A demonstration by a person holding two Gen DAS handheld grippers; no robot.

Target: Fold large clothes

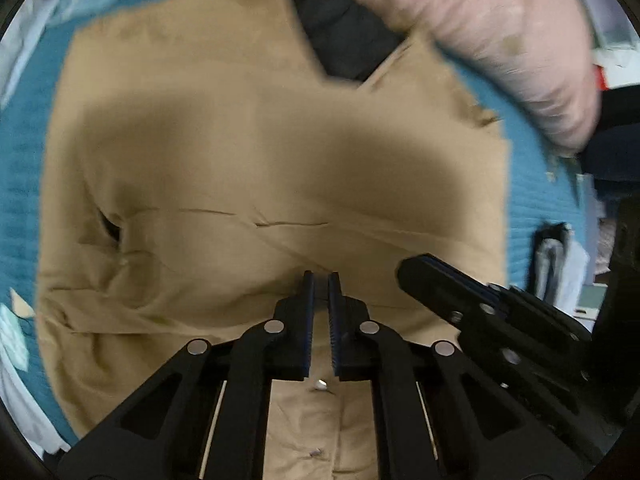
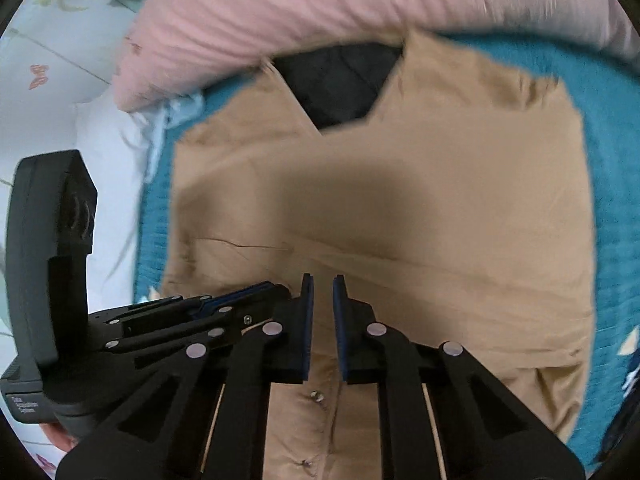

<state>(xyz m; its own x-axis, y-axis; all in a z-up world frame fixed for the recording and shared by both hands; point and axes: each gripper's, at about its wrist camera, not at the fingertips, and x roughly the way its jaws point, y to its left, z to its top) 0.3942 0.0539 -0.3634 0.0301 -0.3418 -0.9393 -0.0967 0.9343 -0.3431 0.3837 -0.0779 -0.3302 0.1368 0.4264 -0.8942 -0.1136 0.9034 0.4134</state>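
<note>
Left wrist view: tan shirt (image 1: 272, 152) spread across teal bedspread (image 1: 24, 184), collar toward pink pillow (image 1: 500, 28); left gripper (image 1: 321, 280) and right gripper (image 2: 323, 282) slightly parted, grasping nothing, side by side.

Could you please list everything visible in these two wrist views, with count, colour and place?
tan garment: one, tan, spread flat on the teal cover, buttons near the tongs.
dark lining: one patch, black, at the garment's open neck.
teal cover: one, teal, beneath the garment.
pink pillow: one, pink, beyond the neck.
white sheet: one, white, beside the teal cover.
left tongs: one pair, black, nearly closed over the garment, holding nothing.
right tongs: one pair, black, slightly parted over the garment, holding nothing.
</note>
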